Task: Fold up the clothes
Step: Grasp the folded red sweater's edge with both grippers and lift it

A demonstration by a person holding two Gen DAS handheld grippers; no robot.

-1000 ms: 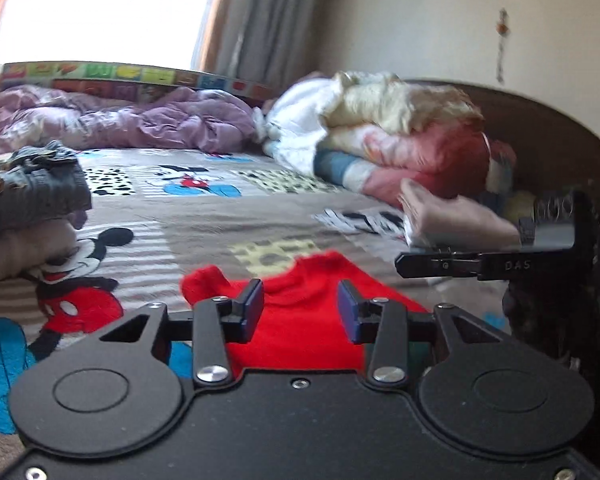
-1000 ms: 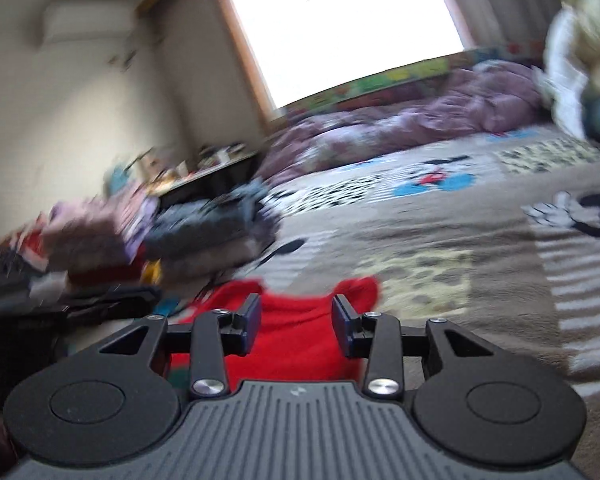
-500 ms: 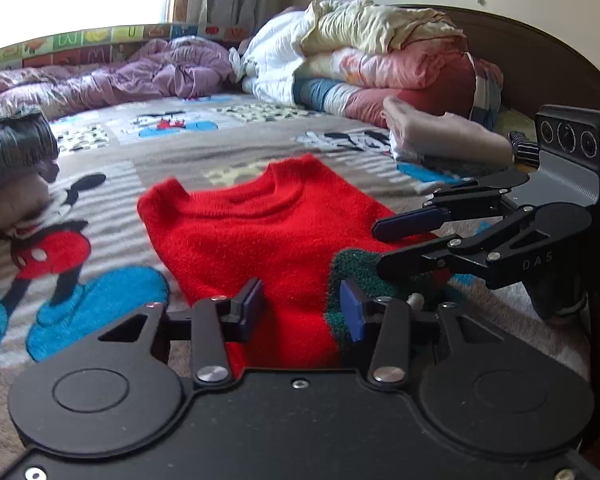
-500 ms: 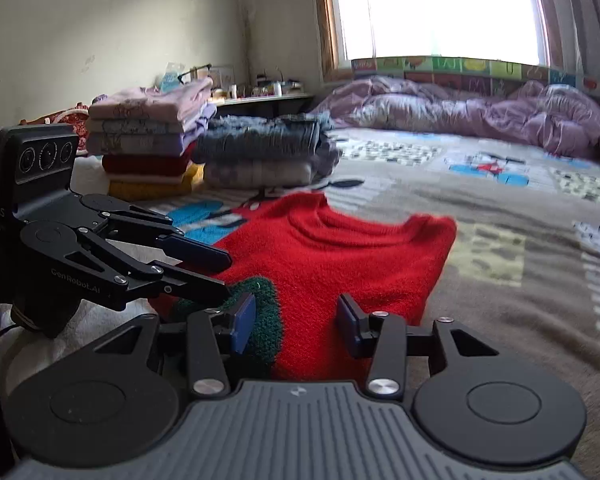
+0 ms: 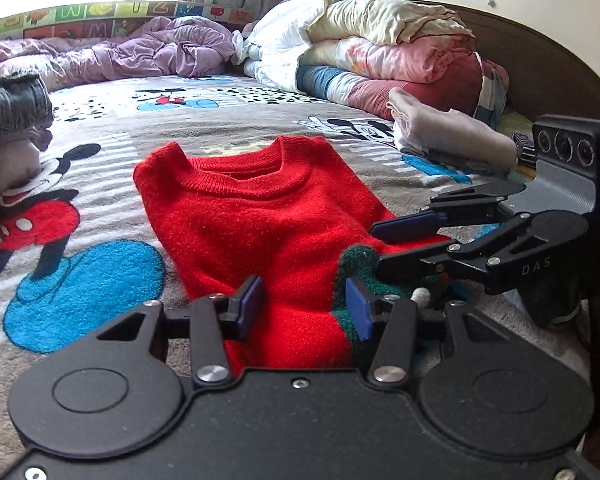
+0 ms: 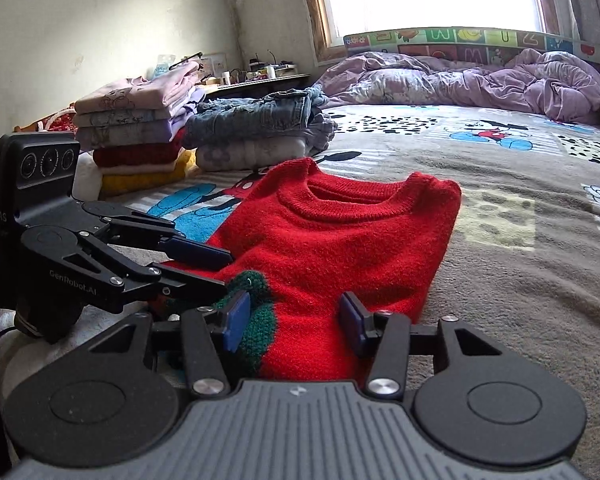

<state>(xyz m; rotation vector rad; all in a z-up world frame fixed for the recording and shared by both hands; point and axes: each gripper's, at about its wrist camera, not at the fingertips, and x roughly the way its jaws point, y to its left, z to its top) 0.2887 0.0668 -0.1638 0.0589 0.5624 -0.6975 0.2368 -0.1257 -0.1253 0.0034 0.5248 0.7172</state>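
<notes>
A red sweater [image 5: 268, 216] lies flat on the cartoon-print blanket [image 5: 100, 272] in the middle of both wrist views, collar toward the top of the frame, sides already tucked in so it forms a long panel. A green patch [image 5: 360, 264] shows at its near end, right of centre in the left wrist view and left of centre in the right wrist view.

The left gripper [image 5: 304, 308] sits low at the bottom of its frame, over the near hem. Its jaws have just been opening and stand apart, with red knit between them but not pinched. The right gripper [image 6: 294, 320] is in the same state: jaws just opened, apart, hem fabric between the pads and nothing clamped. Each gripper appears in the other's view, the two close together and angled toward the green patch.

Judging from this, the next fold would carry the hem up toward the collar. The risks: closing on only the top layer of the thick knit, so the tucked sides slide out; the two grippers bumping each other, being so near; uneven lifting that leaves the fold skewed. Finished stacks of folded clothes [image 6: 140, 132] wait at the upper left of the right wrist view.
</notes>
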